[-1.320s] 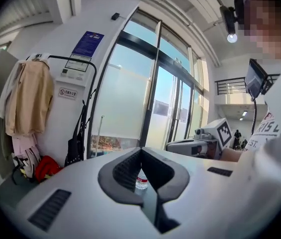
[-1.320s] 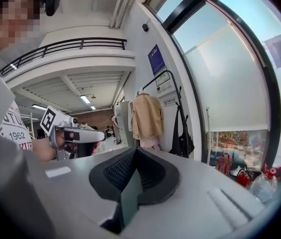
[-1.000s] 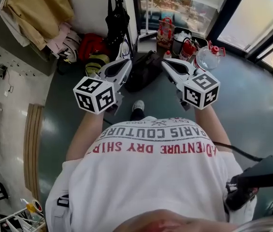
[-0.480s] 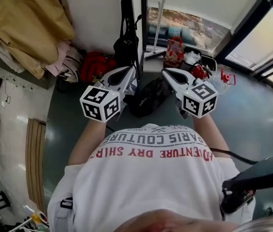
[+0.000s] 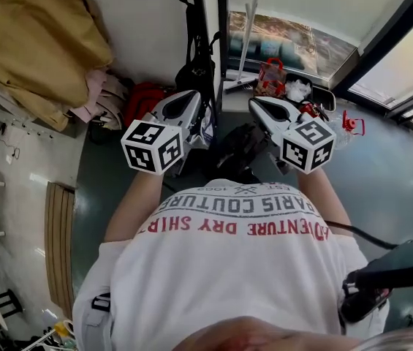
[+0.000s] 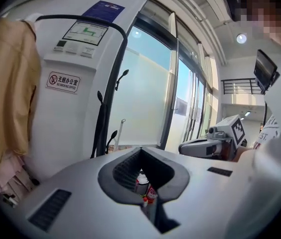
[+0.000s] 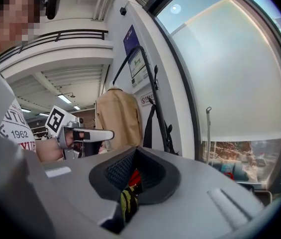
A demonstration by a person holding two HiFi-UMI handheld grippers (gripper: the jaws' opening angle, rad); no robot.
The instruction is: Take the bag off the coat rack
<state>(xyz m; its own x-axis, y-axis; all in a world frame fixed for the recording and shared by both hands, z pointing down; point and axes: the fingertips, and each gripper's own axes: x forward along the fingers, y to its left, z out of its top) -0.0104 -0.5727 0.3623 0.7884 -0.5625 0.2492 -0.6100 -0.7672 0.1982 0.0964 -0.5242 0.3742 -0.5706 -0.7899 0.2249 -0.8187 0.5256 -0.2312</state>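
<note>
Left hand-held gripper (image 5: 190,101) and right hand-held gripper (image 5: 259,106), jaws together, empty, have neared the hanging bag (image 5: 194,74).

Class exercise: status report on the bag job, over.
Left gripper and right gripper: jaws shut, empty. Black bag hangs on coat rack, untouched. Nothing seen between grippers and bag.

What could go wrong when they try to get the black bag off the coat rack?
1. The black bag hangs by long straps on the coat rack. Tugging sideways might snag a strap or tip the rack.
2. The left gripper and right gripper both have their jaws shut and empty, so they might just shove the bag.
</note>
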